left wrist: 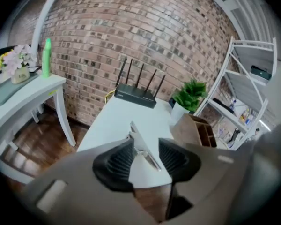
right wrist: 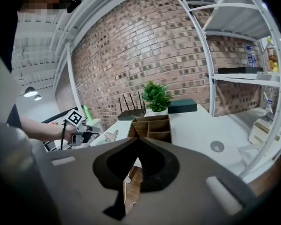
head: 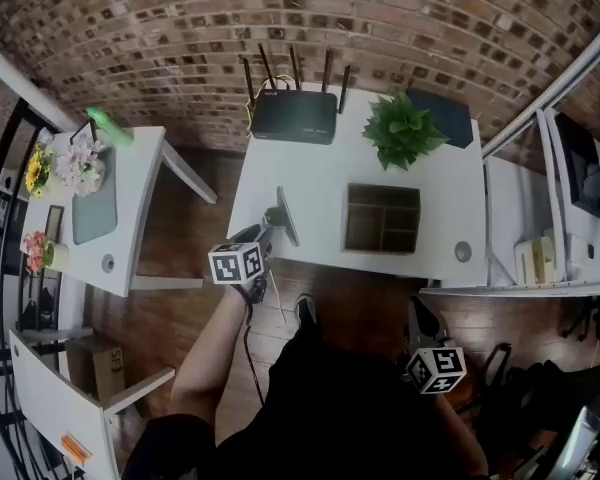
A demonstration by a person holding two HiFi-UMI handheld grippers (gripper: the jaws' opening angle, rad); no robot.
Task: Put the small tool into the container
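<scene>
The small tool [head: 284, 215], a thin grey metal piece, lies near the front left edge of the white table [head: 310, 183]. My left gripper [head: 266, 230] is at that edge, right by it. In the left gripper view the jaws stand open on either side of the tool [left wrist: 143, 146], and the pads do not press on it. The container [head: 382, 208] is a brown wooden box with several compartments, standing to the tool's right. It also shows in the left gripper view [left wrist: 196, 130]. My right gripper [head: 436, 369] hangs low in front of the table, and its jaws [right wrist: 138, 146] are shut on nothing.
A black router [head: 294, 115], a potted plant [head: 403, 128] and a dark box [head: 450, 118] stand along the table's back. A round cable hole [head: 463, 251] sits at the front right. A side table with flowers [head: 80, 163] is at left, white shelving [head: 570, 198] at right.
</scene>
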